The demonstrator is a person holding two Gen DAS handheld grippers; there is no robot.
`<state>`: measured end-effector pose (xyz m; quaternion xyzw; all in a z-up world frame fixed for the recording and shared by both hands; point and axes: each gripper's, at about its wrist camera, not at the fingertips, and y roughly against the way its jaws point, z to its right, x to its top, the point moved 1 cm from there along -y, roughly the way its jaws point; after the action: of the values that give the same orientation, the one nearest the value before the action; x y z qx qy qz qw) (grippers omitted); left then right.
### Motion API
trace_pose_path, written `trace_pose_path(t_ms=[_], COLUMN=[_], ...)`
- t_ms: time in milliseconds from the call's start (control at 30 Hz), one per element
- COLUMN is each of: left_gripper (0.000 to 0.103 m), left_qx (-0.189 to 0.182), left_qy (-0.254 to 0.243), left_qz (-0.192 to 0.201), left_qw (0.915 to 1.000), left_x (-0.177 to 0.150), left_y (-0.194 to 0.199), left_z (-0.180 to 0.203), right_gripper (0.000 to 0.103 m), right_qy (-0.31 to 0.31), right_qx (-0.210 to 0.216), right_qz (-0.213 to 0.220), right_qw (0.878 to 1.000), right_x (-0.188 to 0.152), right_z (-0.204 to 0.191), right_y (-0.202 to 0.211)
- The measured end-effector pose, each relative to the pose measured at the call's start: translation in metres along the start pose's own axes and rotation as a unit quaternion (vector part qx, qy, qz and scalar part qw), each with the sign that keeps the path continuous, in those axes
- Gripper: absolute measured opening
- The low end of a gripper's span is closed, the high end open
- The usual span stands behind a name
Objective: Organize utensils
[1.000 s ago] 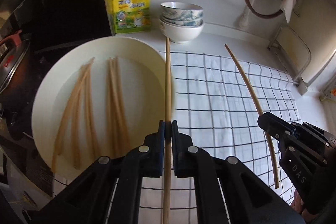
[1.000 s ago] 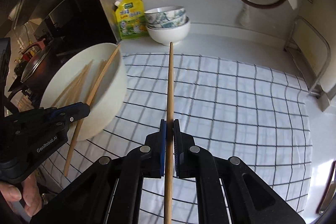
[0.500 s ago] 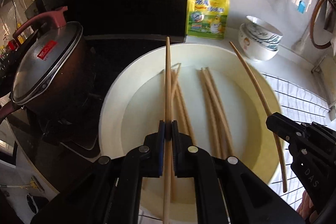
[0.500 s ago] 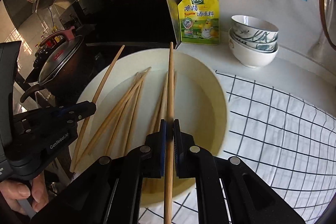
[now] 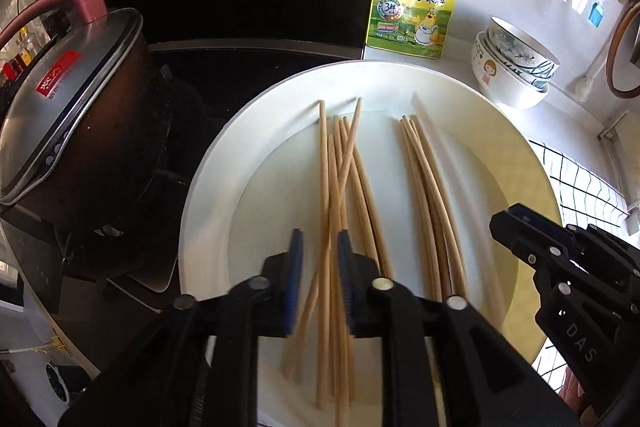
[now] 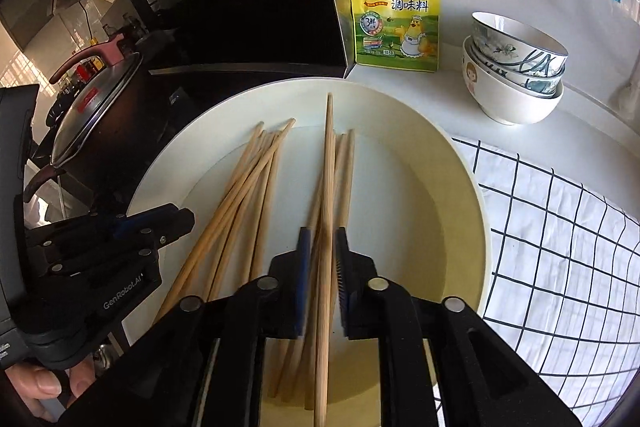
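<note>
Both grippers over the white basin [image 5: 516, 155], jaws opening: left gripper [image 5: 319, 281] above loose chopsticks [image 5: 430, 187]; right gripper [image 6: 320, 279] letting one chopstick [image 6: 329, 163] go.

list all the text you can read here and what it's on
"太太乐" and "鸡精调味料": yellow seasoning pouch; its small print is too small to read.
"3鲜": round badge on the same pouch.
"GenRobot.AI": body of the left gripper.
"DAS": body of the right gripper.
Red label on the pot lid: too blurred to read.
</note>
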<state>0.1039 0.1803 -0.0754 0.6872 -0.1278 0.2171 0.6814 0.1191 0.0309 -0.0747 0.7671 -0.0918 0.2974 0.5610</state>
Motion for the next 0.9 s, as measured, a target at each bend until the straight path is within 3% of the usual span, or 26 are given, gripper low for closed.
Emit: trace_pose_path(t_ms=[33,133,200,900], left_gripper=[0.032,0.083,0.085,0.085], left_qx=[0.003,0.011,0.012,0.01], left_qy=[0.001,0.009,0.01,0.007], left_qz=[0.001,0.021,0.042,0.056], left_qw=[1.0,0.9997,0.999,0.9983], left_x=[-0.001,-0.003,-0.005,-0.022], left_y=[0.003,0.014,0.022,0.068], left_z=[-0.002,-0.005,-0.006,0.001], right_gripper=[0.026,0.026,0.026,0.028], right_qy=[0.0,-0.005,-0.009,-0.004], right_qx=[0.0,-0.002,-0.004,-0.028], right_qz=[0.002,0.005,0.005,0.031], right_qw=[1.0,1.0,1.0,0.999], right_x=[-0.001,-0.004,-0.006,-0.025], right_z=[0.001,0.004,0.007,-0.004], right_y=[0.002,0.006,0.009,0.055])
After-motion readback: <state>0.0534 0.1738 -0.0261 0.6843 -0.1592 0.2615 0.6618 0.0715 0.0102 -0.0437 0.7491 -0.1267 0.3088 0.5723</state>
